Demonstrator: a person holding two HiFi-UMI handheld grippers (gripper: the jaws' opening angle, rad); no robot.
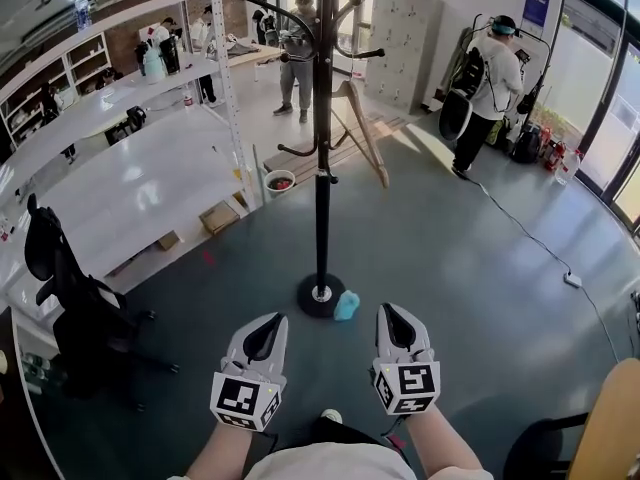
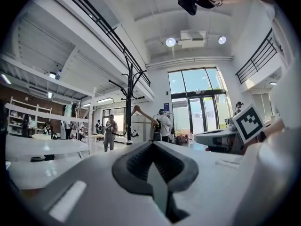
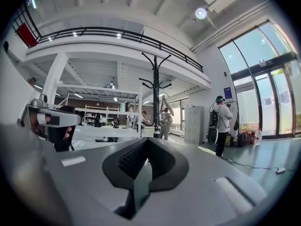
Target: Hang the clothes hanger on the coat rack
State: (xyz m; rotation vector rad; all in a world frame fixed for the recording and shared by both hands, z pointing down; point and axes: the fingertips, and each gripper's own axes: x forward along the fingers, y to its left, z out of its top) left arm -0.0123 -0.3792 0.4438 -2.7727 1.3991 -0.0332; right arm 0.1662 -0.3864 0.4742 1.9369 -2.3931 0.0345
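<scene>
Wooden hanger (image 1: 365,133) already hangs from a lower hook of the coat rack (image 1: 322,168), so the task appears complete. Left gripper (image 1: 270,324) and right gripper (image 1: 390,316), both pressed together and empty, are held low near the rack's base, judged idle

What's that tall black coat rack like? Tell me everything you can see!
The coat rack is a thin black pole, metal by its look. It stands upright on a round flat base on the grey floor. Curved hooks branch out at the top and about halfway down. A wooden hanger seems to hang from one hook. A small blue thing lies against the base.
</scene>
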